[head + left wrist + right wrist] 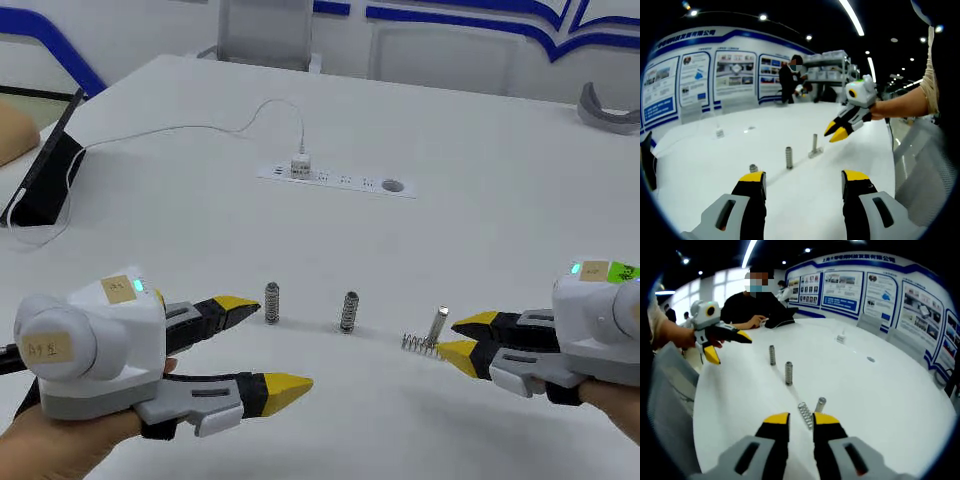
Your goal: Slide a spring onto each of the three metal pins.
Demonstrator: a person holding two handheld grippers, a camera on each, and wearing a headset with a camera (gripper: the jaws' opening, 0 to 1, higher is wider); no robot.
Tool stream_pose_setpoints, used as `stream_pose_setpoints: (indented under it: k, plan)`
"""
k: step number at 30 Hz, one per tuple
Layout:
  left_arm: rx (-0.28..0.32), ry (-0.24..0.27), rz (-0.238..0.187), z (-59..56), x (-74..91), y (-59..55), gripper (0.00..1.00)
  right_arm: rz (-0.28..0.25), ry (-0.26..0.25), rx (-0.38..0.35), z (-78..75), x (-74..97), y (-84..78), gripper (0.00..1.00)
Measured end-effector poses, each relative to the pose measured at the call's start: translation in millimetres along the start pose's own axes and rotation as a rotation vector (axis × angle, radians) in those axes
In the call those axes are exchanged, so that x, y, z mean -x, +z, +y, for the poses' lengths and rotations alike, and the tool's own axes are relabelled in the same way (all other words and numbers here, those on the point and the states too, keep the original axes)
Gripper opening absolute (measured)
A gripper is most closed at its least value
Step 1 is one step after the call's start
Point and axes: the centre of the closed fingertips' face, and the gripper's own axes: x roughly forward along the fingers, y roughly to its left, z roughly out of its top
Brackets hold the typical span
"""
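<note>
The right gripper [448,337] has its jaws narrowly apart and holds nothing. The loose spring [419,345] lies flat on the worktop [450,230] at its tips, just beside the bare pin [437,325]. It would be best to pinch the spring near one end, stand it upright and centre its bore over the pin top. The hand holds this gripper low and nearly level. The left gripper [283,343], wide open and empty, points toward the two sprung pins [271,302].

Bright, even light comes down from long ceiling strips [852,17] and small spotlights [763,17]. The white desk [480,130] bounces it back, paling toward its far edge. The springs [272,302] throw only faint, soft shadows. Both gripper views bow the wall posters [845,290] and blur at their edges.
</note>
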Motion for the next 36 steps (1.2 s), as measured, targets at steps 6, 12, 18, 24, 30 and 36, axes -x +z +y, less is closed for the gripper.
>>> stream_pose_setpoints:
  k: [6,12,18,24,30,36]
  plan:
    - [0.002,0.009,-0.004,0.8,1.0,0.9,0.61,0.046,0.022,-0.009,-10.1,-13.8,-16.8,0.19]
    - [0.009,0.013,0.007,-1.0,2.0,-3.6,0.61,0.077,0.050,0.006,-9.8,-21.1,-26.5,0.19]
    - [0.014,0.014,0.014,-4.4,1.8,-5.0,0.61,0.095,0.062,0.020,-11.3,-27.5,-30.4,0.18]
    - [0.013,0.018,0.010,-3.5,2.8,-3.4,0.60,0.104,0.073,0.025,-11.9,-32.0,-33.8,0.16]
    - [0.014,0.015,0.022,-4.7,4.6,-8.3,0.60,0.110,0.087,0.027,-8.9,-34.2,-34.1,0.14]
    - [0.015,0.014,0.023,-4.0,5.0,-8.5,0.60,0.125,0.092,0.034,-6.7,-33.4,-37.1,0.13]
